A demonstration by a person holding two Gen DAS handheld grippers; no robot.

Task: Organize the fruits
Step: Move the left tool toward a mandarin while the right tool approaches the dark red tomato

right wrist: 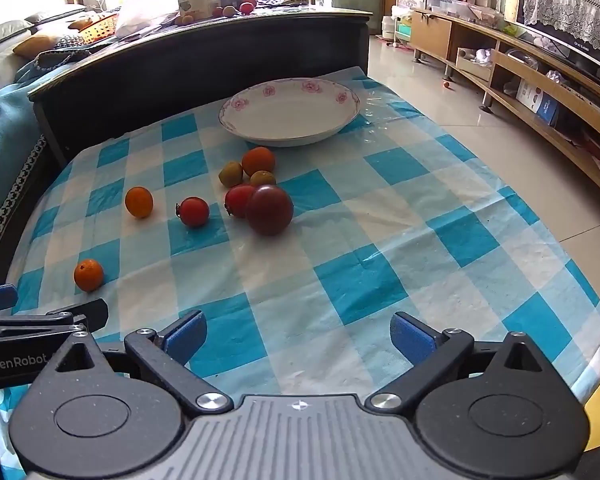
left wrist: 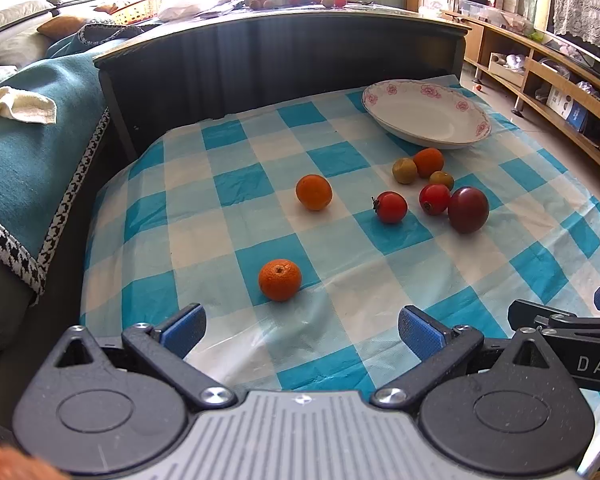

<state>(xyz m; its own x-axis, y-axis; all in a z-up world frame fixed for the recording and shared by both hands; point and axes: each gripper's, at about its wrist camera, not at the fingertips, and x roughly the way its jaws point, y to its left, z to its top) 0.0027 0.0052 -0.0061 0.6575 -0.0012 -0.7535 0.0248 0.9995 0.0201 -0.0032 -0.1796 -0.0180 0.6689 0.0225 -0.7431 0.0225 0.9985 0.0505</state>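
Observation:
Several small fruits lie loose on a blue-and-white checked cloth (left wrist: 340, 332). An orange (left wrist: 280, 280) (right wrist: 88, 275) lies nearest, a second orange (left wrist: 314, 192) (right wrist: 139, 201) farther back. Two red tomatoes (left wrist: 391, 207) (right wrist: 194, 211), a dark red one (left wrist: 468, 209) (right wrist: 269, 209), a third orange (left wrist: 429, 161) and two greenish fruits (left wrist: 405, 170) cluster just in front of an empty white plate (left wrist: 428, 120) (right wrist: 290, 114) with pink flowers. My left gripper (left wrist: 302, 330) is open, just short of the nearest orange. My right gripper (right wrist: 298, 334) is open over bare cloth.
A dark headboard-like panel (left wrist: 284, 64) rises behind the cloth, with more fruit and boxes on the ledge above it. A sofa with a teal blanket (left wrist: 32, 152) borders the left. Tiled floor and low wooden shelving (right wrist: 540, 92) lie to the right.

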